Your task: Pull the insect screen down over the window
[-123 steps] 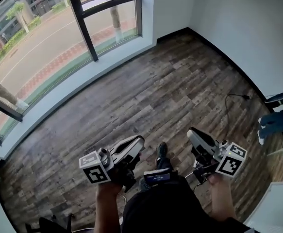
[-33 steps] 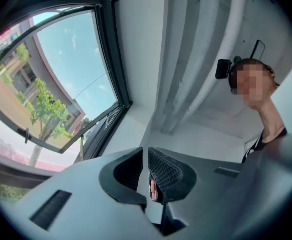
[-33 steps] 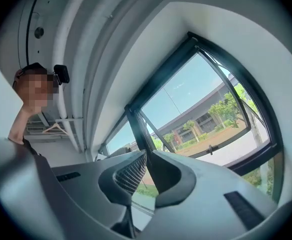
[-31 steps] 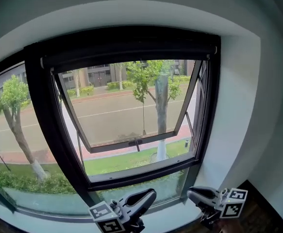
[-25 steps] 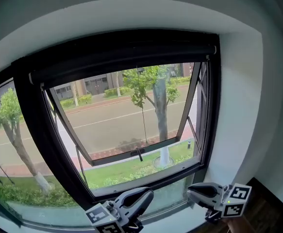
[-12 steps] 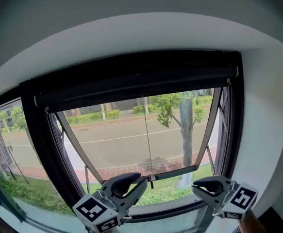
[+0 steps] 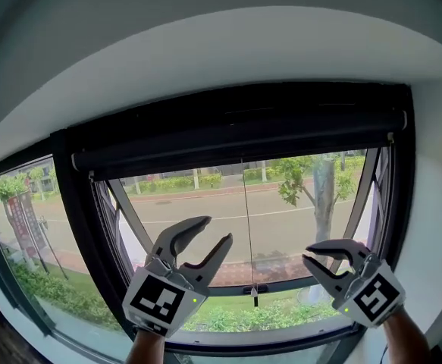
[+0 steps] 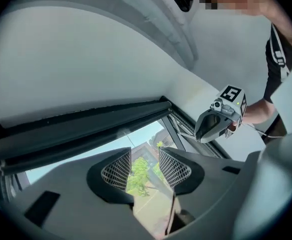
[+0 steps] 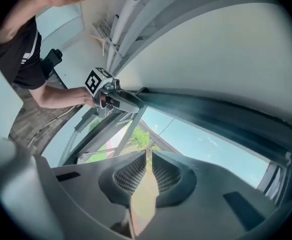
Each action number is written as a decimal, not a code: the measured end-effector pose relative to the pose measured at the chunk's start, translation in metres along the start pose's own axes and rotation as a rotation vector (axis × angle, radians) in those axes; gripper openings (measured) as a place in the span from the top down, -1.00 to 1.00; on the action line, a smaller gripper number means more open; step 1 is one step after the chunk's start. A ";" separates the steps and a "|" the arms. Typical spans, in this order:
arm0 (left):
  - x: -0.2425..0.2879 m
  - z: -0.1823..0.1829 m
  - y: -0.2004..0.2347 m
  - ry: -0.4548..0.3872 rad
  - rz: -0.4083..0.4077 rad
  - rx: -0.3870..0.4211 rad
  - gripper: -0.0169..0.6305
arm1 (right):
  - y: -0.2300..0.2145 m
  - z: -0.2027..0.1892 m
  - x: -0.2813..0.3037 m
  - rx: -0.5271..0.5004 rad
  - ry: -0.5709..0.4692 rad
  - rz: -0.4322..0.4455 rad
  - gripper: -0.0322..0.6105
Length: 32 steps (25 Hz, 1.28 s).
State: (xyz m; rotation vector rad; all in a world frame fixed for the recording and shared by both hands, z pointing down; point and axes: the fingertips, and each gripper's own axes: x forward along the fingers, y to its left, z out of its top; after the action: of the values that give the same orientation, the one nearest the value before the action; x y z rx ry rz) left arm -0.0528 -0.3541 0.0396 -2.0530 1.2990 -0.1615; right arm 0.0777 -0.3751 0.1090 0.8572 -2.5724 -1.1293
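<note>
left gripper [image 7: 217, 230] held up, jaws just opening, empty | right gripper [image 7: 309, 254] up, jaws together

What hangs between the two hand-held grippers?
Head view: the pull cord hangs between the left hand-held gripper, whose jaws have just been opening, empty, and the right hand-held gripper.

The left gripper [image 7: 216, 230] is held up in front of the person, tilted slightly upward. Its jaws are set well apart, having just been opening, and nothing is between them. The right gripper [image 7: 308, 255] is held beside it at about the same height, pointed level, its jaws drawn almost together and empty.
</note>
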 end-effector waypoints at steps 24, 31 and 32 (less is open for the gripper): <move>0.085 0.003 0.102 0.356 0.106 0.696 0.37 | -0.135 0.059 0.070 -0.513 0.196 -0.194 0.69; 0.091 0.007 0.109 0.405 0.082 0.724 0.79 | -0.154 0.064 0.066 -0.525 0.215 -0.219 0.69; 0.092 0.006 0.109 0.419 0.090 0.749 0.80 | -0.157 0.064 0.066 -0.528 0.218 -0.223 0.69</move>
State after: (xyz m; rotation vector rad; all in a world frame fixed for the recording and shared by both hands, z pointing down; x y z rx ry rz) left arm -0.0863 -0.4567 -0.0543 -1.3492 1.2968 -0.9268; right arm 0.0655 -0.4592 -0.0519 1.0673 -1.8996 -1.5766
